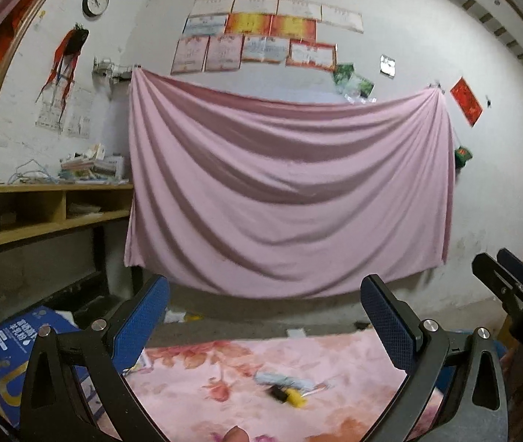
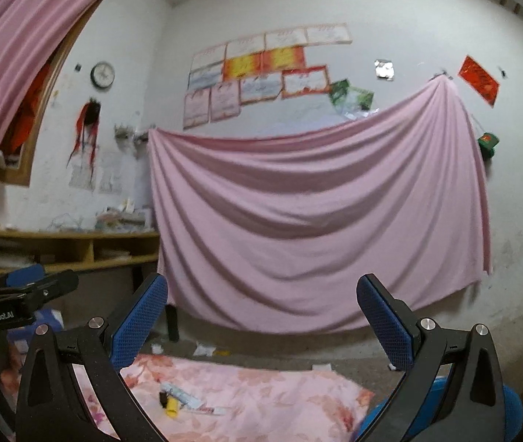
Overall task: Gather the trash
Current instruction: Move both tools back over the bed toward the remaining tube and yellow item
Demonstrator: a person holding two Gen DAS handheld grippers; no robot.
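Note:
Trash lies on a pink floral blanket (image 1: 335,350) (image 2: 261,386): a crumpled pale wrapper (image 1: 283,380) (image 2: 182,394) and a small yellow and black piece (image 1: 290,397) (image 2: 170,407). My left gripper (image 1: 265,313) is open and held high above them, with nothing between its blue fingers (image 1: 143,316). My right gripper (image 2: 261,313) is also open and empty; the trash lies below and left of it. Each gripper shows at the other view's edge: the right gripper (image 1: 511,276) at the right, the left gripper (image 2: 33,283) at the left.
A large pink sheet (image 1: 290,191) (image 2: 316,221) hangs on the far wall. Wooden shelves (image 1: 40,206) (image 2: 70,250) stand at the left. A blue printed box (image 1: 11,350) sits beside the blanket. A blue bin (image 2: 511,405) is at lower right. Paper scraps (image 2: 202,350) litter the floor.

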